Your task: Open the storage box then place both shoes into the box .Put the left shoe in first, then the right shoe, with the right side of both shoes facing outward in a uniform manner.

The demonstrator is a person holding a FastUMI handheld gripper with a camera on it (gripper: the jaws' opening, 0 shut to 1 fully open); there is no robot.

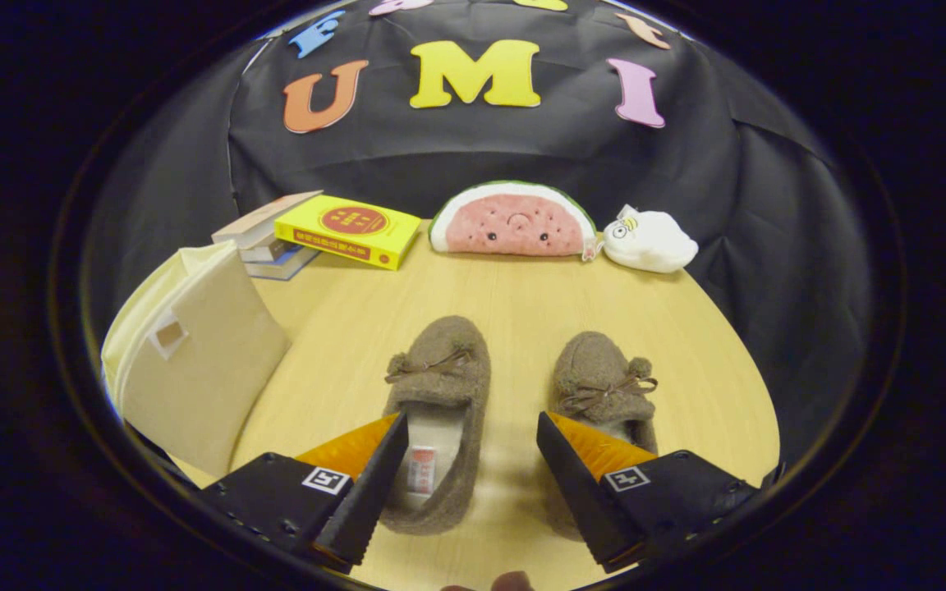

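Two brown slippers are lying side by side on the wooden table: the left shoe and the right shoe. The gripper is hovering spread wide, gripping nothing. The cream storage box is standing closed beside them. The insole tag's writing is unreadable.

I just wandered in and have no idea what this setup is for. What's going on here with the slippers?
A person is holding a two-finger gripper over a wooden table. Its fingers are open and grip nothing; the left shoe lies partly between them, the right shoe beside the other finger. The cream storage box off to the side is closed, so neither shoe is packed yet. Beyond the shoes sit a stack of books, a watermelon plush and a white plush.
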